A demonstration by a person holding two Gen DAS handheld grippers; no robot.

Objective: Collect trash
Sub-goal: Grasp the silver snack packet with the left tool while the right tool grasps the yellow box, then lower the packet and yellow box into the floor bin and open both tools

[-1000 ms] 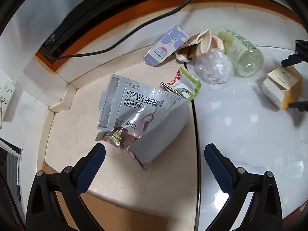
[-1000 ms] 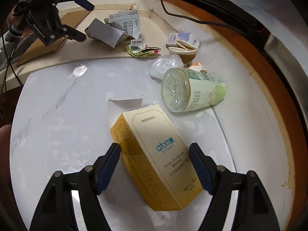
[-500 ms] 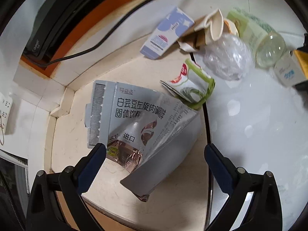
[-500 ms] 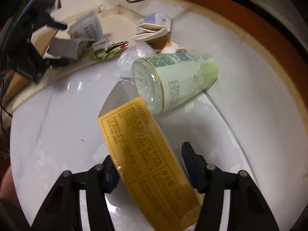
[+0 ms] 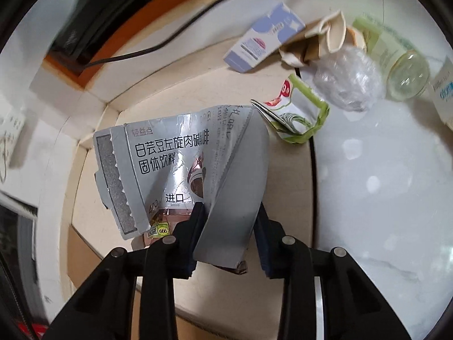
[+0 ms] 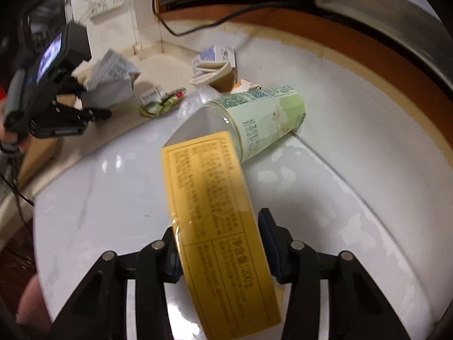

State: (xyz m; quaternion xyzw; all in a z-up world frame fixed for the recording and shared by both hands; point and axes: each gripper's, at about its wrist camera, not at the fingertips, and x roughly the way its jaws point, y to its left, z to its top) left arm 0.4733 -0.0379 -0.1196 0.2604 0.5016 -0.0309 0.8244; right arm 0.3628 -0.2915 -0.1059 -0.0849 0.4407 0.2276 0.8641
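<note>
Now left gripper closing on pouch near bottle: light, crinkly, slippery; pinch folded edge. Right gripper closing on box: stiff, light.

We cannot read the fine print on the yellow box: it is smeared by blur, and its near end runs off the bottom edge of the right wrist view. The box hides the mouth of the green bottle behind it. In the left wrist view, the silver pouch covers the beige ledge beneath it, and a white carton is cut off at the right edge.
</note>
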